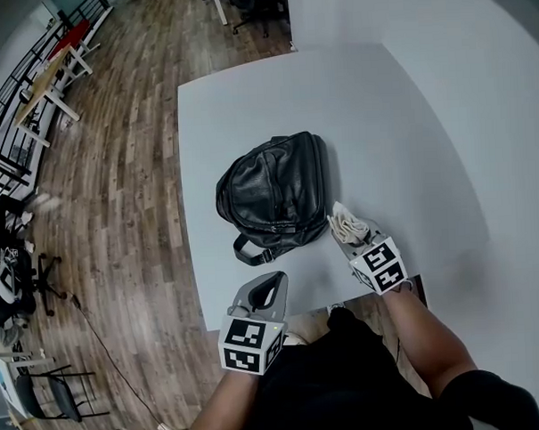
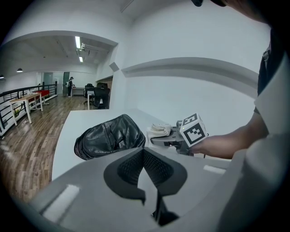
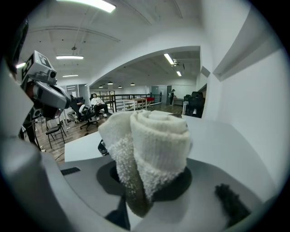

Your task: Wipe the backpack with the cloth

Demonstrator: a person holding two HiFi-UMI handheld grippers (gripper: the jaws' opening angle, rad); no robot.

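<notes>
Two grippers over table [image 1: 247, 104]. Right gripper [image 1: 346, 237] clamped on rolled white cloth [image 1: 348, 222], just beside backpack [image 1: 273, 192] at its 4 o'clock, can't tell if touching. Backpack black, lying flat mid-table, strap [image 1: 253, 253] at its 6 o'clock. Left gripper [image 1: 274, 281] jaws together, nothing between them, at backpack's 6 o'clock, apart, near table edge

A big flat white table [image 1: 247, 104] stands by a plain white wall [image 1: 478, 85]. The floor of brown wooden planks [image 1: 135, 189] spreads out to the left. Far off stands a black metal railing [image 1: 6, 110], with a long light wooden table on white legs [image 1: 42, 81] next to it. The dark shapes past the white table look like black office chairs [image 1: 256, 10]. On the white ceiling [image 3: 145, 31] shine long bright strip lights [image 2: 78, 43].
</notes>
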